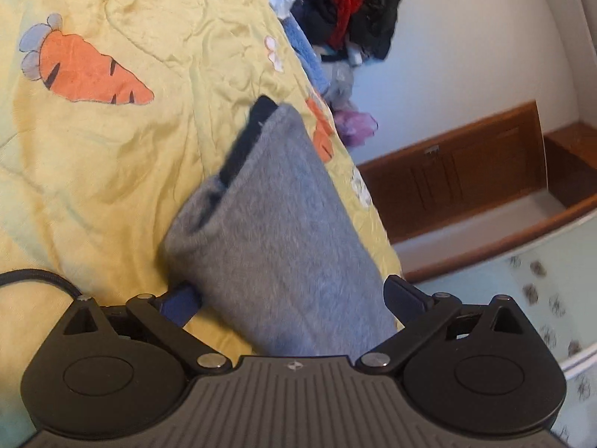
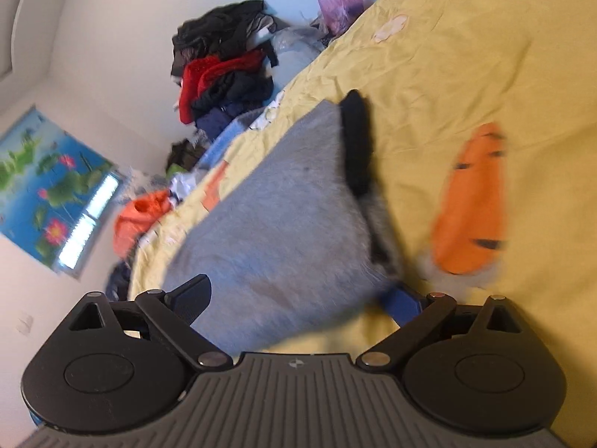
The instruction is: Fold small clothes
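A small grey garment point(image 1: 272, 231) with a black band point(image 1: 246, 138) along one edge lies folded on the yellow carrot-print bedsheet point(image 1: 112, 171). My left gripper point(image 1: 291, 298) is open, its fingers spread either side of the garment's near end. In the right wrist view the same grey garment point(image 2: 283, 224) with its black band point(image 2: 356, 145) lies in front of my right gripper point(image 2: 298, 298), which is also open with the cloth's near end between its spread fingers. The right view is motion-blurred.
A pile of dark, red and blue clothes point(image 1: 335, 11) sits at the bed's far edge against the white wall; it also shows in the right wrist view point(image 2: 227, 71). A wooden headboard or cabinet point(image 1: 466, 175) stands beyond the bed. An orange cloth point(image 2: 138, 216) lies at the edge.
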A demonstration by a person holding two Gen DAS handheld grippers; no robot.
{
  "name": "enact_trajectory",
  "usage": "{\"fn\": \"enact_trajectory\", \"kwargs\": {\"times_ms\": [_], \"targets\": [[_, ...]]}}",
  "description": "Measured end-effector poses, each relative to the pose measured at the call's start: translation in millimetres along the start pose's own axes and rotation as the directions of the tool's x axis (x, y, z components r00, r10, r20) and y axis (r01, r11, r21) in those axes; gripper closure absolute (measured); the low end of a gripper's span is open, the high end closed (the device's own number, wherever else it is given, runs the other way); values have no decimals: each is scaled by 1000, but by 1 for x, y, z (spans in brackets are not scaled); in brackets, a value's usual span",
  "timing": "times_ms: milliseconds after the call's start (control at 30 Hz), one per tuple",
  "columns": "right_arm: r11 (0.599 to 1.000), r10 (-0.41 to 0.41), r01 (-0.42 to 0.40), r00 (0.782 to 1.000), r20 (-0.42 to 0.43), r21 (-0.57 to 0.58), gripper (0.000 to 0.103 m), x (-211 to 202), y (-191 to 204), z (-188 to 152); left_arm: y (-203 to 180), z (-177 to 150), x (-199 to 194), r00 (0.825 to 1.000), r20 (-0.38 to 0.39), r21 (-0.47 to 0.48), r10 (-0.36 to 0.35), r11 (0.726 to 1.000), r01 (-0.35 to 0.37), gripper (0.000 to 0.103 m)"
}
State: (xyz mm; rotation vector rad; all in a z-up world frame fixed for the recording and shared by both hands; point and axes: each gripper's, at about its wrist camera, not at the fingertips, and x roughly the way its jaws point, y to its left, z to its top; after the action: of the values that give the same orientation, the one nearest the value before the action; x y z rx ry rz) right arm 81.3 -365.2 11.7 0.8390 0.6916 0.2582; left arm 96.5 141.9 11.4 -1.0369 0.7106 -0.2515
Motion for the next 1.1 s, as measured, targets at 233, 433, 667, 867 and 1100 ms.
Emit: {"fn": "enact_trajectory", "kwargs": {"times_ms": [233, 433, 667, 867, 1100], "targets": [[998, -59, 59, 997, 59, -6, 53, 28, 3, 2, -2, -4, 12, 992, 55, 115, 112, 986, -117, 49], [996, -52, 49, 998, 28, 80, 95, 32, -21, 5, 2, -5, 21, 978, 68, 177, 199, 962, -208, 97], [999, 4, -6, 999, 38, 48, 94, 18, -2, 7, -31, -10, -13, 982, 124, 275, 139, 946, -169, 98], [995, 95, -96, 995, 22, 21, 94, -16, 18, 8, -43, -19, -58, 990, 104, 315, 94, 941, -122, 99], [992, 127, -124, 988, -91, 32, 94, -73, 13, -29, -5, -61, -134, 991, 42, 253, 124, 958, -131, 98]]}}
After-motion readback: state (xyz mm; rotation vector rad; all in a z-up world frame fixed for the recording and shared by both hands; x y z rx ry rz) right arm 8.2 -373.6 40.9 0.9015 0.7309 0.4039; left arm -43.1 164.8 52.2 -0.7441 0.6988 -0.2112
